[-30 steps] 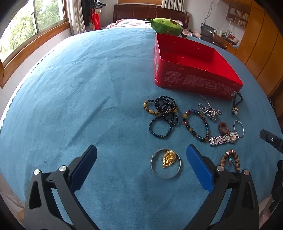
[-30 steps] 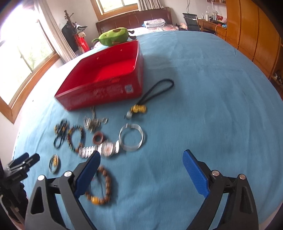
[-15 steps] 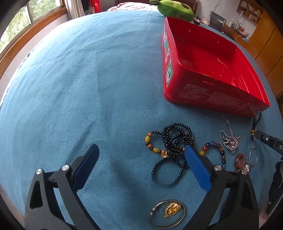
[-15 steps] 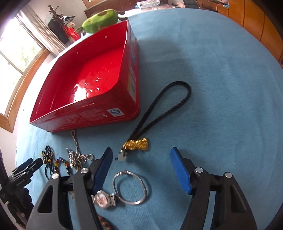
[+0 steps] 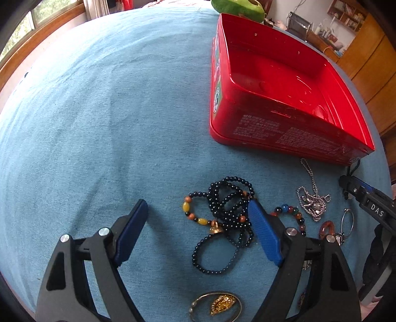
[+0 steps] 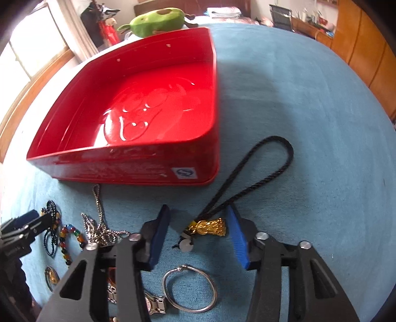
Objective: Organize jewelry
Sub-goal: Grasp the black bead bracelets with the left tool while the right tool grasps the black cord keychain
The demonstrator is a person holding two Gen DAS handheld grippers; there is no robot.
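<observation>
An empty red tin box (image 5: 284, 138) (image 6: 123, 158) stands on the blue cloth. In front of it lies loose jewellery. My left gripper (image 5: 198, 232) hangs low over a tangle of black bead bracelets (image 5: 230, 208). Its jaws are closing with the tangle between them, and the pads do not press on it. My right gripper (image 6: 198, 235) straddles a gold charm (image 6: 210, 226) on a black cord loop (image 6: 259, 168). Its jaws are closing too. The right-hand pad is almost at the charm and the other pad stands apart.
Also on the cloth are a silver chain (image 5: 313, 203) (image 6: 99, 228), a multicolour bead bracelet (image 5: 289, 213), a silver ring bangle (image 6: 189, 288), a watch (image 6: 151, 302) and a gold pendant in a bangle (image 5: 220, 306). A green plush (image 6: 158, 21) lies behind the box.
Both grippers came forward and down onto the jewellery. The right jaws narrowed a lot around the gold charm. The left jaws narrowed slightly around the black beads.
</observation>
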